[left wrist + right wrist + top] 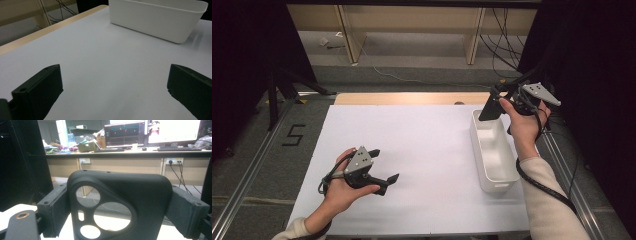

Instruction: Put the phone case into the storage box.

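Phone case (120, 202), black and with large camera openings, is sitting between the jaws of my right gripper (492, 107), which are pressing on its two side edges and holding it upright, as I am seeing in the right gripper view. In the high view I am holding this gripper above the far end of the white bin (493, 150), which is standing along the right side of the white table sheet (422, 150), and the case is hanging a little over the bin's far rim. I am judging that the step in hand is putting the case into the bin. To do it well, I am thinking to bring the case more toward the middle of the bin, because now it is near the far wall and it could catch on the rim or fall outside. I would lower it until it is inside the walls, keeping it upright or tilting it gently flat, and only then open the jaws, slowly, because a soft case can stick to one pad and swing. My left gripper (382, 167) is resting low over the sheet, well apart from the bin, with its jaws standing wide and holding nothing; in the left gripper view bare sheet is lying between them and the bin (160, 21) is farther ahead. I am keeping it there, because the bin looks stable and is not needing support.
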Available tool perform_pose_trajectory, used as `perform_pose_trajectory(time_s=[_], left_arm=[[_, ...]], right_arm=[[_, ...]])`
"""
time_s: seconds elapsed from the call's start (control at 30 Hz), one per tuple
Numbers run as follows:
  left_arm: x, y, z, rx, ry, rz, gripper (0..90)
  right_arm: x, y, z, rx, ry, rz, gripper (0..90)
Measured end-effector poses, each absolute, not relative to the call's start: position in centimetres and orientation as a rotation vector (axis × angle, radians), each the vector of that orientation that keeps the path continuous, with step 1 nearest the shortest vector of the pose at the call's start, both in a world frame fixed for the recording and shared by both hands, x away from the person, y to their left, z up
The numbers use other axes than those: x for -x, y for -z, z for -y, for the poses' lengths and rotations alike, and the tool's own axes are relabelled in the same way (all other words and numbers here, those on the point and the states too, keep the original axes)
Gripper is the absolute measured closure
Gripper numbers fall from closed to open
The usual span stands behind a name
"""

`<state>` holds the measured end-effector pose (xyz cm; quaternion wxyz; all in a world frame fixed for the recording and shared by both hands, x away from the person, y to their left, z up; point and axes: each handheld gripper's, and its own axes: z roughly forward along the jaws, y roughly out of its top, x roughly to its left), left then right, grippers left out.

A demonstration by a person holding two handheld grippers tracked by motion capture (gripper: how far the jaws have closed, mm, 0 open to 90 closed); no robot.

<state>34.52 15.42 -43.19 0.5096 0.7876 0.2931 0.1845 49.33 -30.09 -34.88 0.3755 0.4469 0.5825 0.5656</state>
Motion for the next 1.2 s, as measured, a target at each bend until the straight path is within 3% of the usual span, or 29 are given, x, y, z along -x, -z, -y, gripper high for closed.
perform_pose_trajectory(time_s=[1.2], left_arm=[[-34.52, 43.18, -15.41, -1.897, -0.443, -0.703, 0.0]], right_arm=[[-50.28, 35.10, 29.95, -1.142, -1.429, -1.498, 15.2]])
